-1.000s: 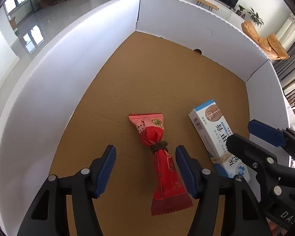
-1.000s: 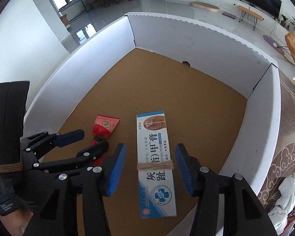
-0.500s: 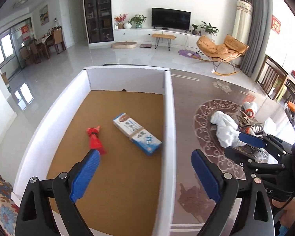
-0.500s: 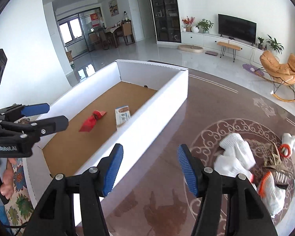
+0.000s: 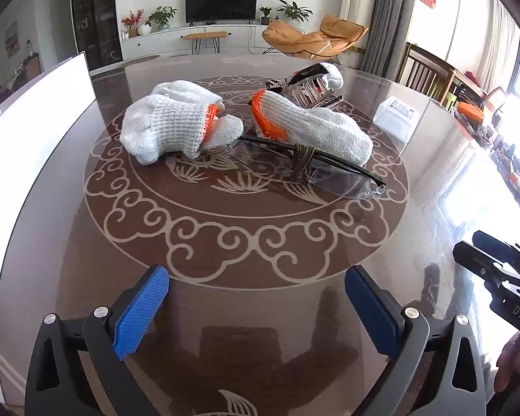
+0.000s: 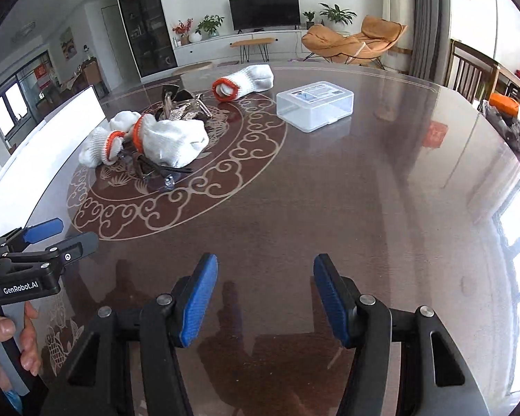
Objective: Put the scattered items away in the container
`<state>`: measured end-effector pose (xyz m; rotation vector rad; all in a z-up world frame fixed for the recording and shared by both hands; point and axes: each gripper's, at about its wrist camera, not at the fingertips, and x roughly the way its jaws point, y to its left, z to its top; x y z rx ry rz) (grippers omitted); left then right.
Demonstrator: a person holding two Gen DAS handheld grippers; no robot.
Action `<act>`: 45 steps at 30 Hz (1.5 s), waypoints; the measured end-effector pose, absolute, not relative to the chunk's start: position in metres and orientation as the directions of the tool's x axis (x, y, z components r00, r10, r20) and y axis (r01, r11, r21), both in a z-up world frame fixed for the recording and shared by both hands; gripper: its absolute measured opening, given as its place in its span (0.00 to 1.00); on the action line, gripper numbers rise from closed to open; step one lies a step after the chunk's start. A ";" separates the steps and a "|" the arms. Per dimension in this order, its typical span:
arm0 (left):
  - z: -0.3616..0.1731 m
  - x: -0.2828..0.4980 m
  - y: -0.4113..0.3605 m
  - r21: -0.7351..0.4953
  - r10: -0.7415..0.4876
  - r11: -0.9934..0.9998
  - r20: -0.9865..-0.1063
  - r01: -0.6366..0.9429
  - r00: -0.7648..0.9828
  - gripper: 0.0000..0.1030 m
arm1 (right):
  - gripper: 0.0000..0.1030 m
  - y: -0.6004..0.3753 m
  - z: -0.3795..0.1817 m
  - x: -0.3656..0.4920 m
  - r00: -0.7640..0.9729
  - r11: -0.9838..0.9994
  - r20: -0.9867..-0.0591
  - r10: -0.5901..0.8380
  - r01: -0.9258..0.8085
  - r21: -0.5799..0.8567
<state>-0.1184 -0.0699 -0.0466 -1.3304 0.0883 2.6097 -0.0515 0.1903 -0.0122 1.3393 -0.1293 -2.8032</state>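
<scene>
White knit gloves with orange cuffs lie in a pile on the glass table: one at the left [image 5: 171,123], one at the right [image 5: 315,124]. Clear safety glasses [image 5: 332,173] lie under the right glove, and a clear hair claw [image 5: 305,85] sits behind it. My left gripper [image 5: 256,308] is open and empty, well short of the pile. My right gripper [image 6: 265,298] is open and empty, far right of the pile [image 6: 163,138]. A third glove [image 6: 244,81] lies farther back. The white box wall [image 5: 34,104] stands at the left.
A clear plastic lidded case [image 6: 315,104] sits on the table right of the pile, also seen in the left wrist view [image 5: 397,116]. The table [image 6: 329,208] is round brown glass with a scroll pattern. Chairs stand at the far right edge.
Both grippers have swung from over the white box to the table on its right. The box interior with the red packet and blue-white carton is out of view; the glove pile is now ahead.
</scene>
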 end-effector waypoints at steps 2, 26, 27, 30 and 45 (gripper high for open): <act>-0.046 -0.129 -0.064 0.000 0.125 -0.977 -0.806 -0.211 -0.579 1.00 | 0.57 0.196 -0.017 -0.058 -0.628 -0.997 -0.776 -0.047 -0.014 0.071; -0.050 -0.165 -0.073 0.004 0.081 -0.990 -0.810 -0.143 -0.580 1.00 | 0.71 0.172 -0.026 -0.093 -0.609 -1.000 -0.793 -0.016 0.030 -0.003; -0.050 -0.165 -0.073 0.004 0.081 -0.990 -0.811 -0.143 -0.580 1.00 | 0.71 0.171 -0.026 -0.093 -0.609 -1.000 -0.793 -0.016 0.030 -0.003; -0.050 -0.165 -0.073 0.004 0.081 -0.990 -0.811 -0.143 -0.580 1.00 | 0.71 0.172 -0.026 -0.093 -0.609 -1.000 -0.793 -0.016 0.030 -0.003; -0.050 -0.166 -0.074 0.004 0.081 -0.990 -0.811 -0.143 -0.580 1.00 | 0.71 0.172 -0.026 -0.093 -0.609 -1.000 -0.793 -0.016 0.030 -0.003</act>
